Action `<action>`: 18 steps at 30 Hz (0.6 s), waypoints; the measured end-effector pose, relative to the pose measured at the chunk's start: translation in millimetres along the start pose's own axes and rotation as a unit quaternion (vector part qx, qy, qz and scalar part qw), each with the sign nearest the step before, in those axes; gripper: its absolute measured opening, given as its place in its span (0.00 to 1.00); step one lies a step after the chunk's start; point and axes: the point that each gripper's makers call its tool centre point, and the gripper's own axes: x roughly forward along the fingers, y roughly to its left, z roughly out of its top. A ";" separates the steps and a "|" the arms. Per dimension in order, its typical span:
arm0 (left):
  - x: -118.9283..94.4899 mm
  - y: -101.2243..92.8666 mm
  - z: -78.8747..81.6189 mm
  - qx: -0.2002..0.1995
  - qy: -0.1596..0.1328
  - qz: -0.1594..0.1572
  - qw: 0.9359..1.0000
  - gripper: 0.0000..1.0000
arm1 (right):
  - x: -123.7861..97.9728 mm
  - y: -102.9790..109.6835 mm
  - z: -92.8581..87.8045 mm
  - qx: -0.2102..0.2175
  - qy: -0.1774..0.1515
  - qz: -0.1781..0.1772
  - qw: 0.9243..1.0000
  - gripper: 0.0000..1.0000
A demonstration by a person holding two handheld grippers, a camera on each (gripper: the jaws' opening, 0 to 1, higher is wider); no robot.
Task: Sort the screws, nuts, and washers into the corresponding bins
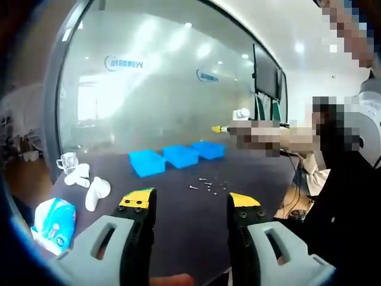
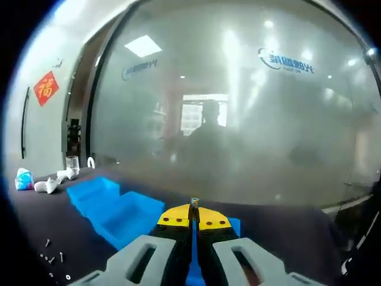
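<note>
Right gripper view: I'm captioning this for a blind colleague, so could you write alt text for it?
The right gripper, jaws shut on a small metal part, hangs above three blue bins on a dark table. Loose hardware lies at lower left, with a frosted glass wall behind.

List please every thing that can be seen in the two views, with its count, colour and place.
bins: three, blue, in a row on the dark table, before the frosted glass wall
small hardware: several loose pieces, silver, on the table near the bins
white controllers: about three, left part of the table
glass mug: one, clear, beside the controllers
tissue pack: one, blue and white, table's left edge
monitor: one, black, far right
left hand-held gripper: yellow-tipped, open
right hand-held gripper: yellow-tipped, shut on a small piece, above the bins
</note>
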 end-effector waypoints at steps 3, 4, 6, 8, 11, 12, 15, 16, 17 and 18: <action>-0.5 0.2 -0.2 0.000 0.000 0.001 1.000 0.47 | 1.1 -1.1 -1.9 -0.001 0.003 -0.003 1.000 0.00; -0.6 0.2 -0.3 0.000 0.000 0.001 1.000 0.47 | 1.5 -2.2 -2.9 -0.002 0.004 -0.005 1.000 0.00; -0.9 0.0 0.0 0.000 -0.001 0.001 1.000 0.47 | 1.2 -2.7 -5.2 -0.001 0.007 -0.007 1.000 0.00; -1.4 0.2 0.1 0.000 -0.001 0.002 1.000 0.47 | 0.8 -3.8 -7.2 0.001 0.009 -0.011 1.000 0.00; -1.7 1.0 -0.3 -0.001 0.000 0.003 1.000 0.47 | -2.3 -4.8 -7.7 0.002 0.009 -0.021 1.000 0.12; -1.7 1.4 -0.6 0.000 0.000 0.003 1.000 0.47 | -3.0 -4.5 -7.5 -0.001 0.009 -0.022 1.000 0.20; -1.5 0.9 -0.7 -0.001 0.000 0.003 1.000 0.47 | -5.8 -3.8 -8.4 -0.009 0.010 -0.029 0.999 0.31; -1.6 0.7 -0.9 -0.001 0.000 0.002 1.000 0.47 | -7.3 -2.8 -8.7 -0.008 0.011 -0.027 1.000 0.31; -1.7 0.7 -1.1 0.000 0.000 0.003 1.000 0.47 | -8.2 -0.8 -9.8 -0.004 0.013 -0.023 1.000 0.30; -1.9 0.7 -1.3 0.000 0.000 0.003 1.000 0.47 | -9.7 0.5 -10.0 -0.003 0.013 -0.022 1.000 0.30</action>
